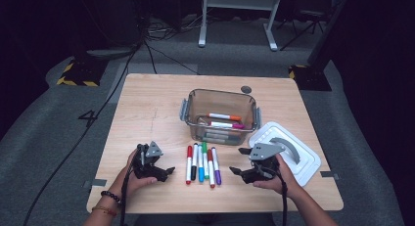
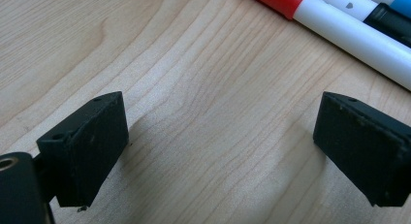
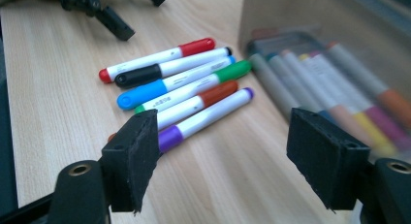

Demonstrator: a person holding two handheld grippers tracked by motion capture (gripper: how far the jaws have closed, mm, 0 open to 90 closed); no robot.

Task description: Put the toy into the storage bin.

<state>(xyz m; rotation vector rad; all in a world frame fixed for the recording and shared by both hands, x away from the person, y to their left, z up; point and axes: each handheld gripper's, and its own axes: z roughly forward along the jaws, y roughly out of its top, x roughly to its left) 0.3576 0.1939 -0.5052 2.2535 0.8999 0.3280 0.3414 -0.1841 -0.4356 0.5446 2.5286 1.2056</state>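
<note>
Markers (image 1: 202, 163) lie side by side, long axes front-back; left gripper (image 1: 164, 172), right gripper (image 1: 238, 171) fingers spread, empty.

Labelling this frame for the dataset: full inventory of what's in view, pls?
table: 1, light wood, centre of high view
markers on table: 6, side by side between the grippers; red, black, blue, green, red-brown, purple caps
container: 1, clear brownish plastic with grey clips, behind the loose markers
markers in container: several, orange and pink caps clearest; exact count unclear
lid: 1, white with a grey curved part, right of the container
disc: 1, small, grey, at the table's far edge
left gripper: 1, black, jaws open, left of the loose markers
right gripper: 1, black, jaws open, right of the loose markers
hands: 2, one holding each gripper
</note>
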